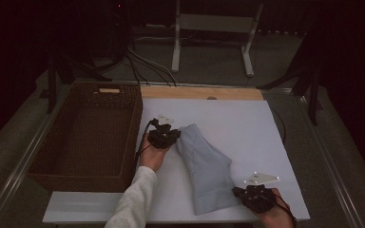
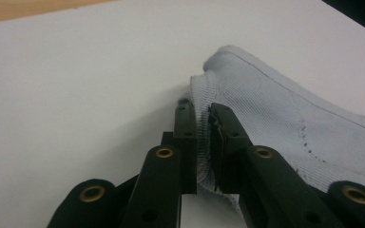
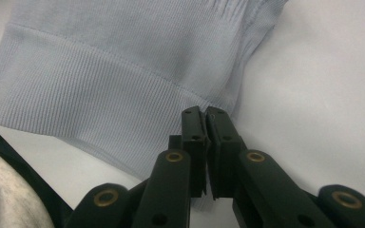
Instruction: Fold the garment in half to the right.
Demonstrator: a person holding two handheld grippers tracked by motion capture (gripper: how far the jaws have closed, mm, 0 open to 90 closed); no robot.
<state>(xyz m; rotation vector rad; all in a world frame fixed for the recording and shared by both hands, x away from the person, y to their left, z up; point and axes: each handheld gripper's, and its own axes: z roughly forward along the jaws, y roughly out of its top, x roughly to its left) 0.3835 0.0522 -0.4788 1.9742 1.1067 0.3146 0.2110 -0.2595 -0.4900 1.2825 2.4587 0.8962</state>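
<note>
A pale blue knit garment lies folded on the white board, running from the middle toward the front edge. My left gripper is at its far upper-left corner, and in the left gripper view my left gripper is shut on a pinch of the ribbed cloth. My right gripper sits at the garment's near right corner. In the right gripper view my right gripper is pressed shut on the edge of the ribbed hem.
A brown wicker basket stands left of the board, close to my left hand. A strip of wood borders the board's far edge. Cables and a white stand lie on the floor beyond the table.
</note>
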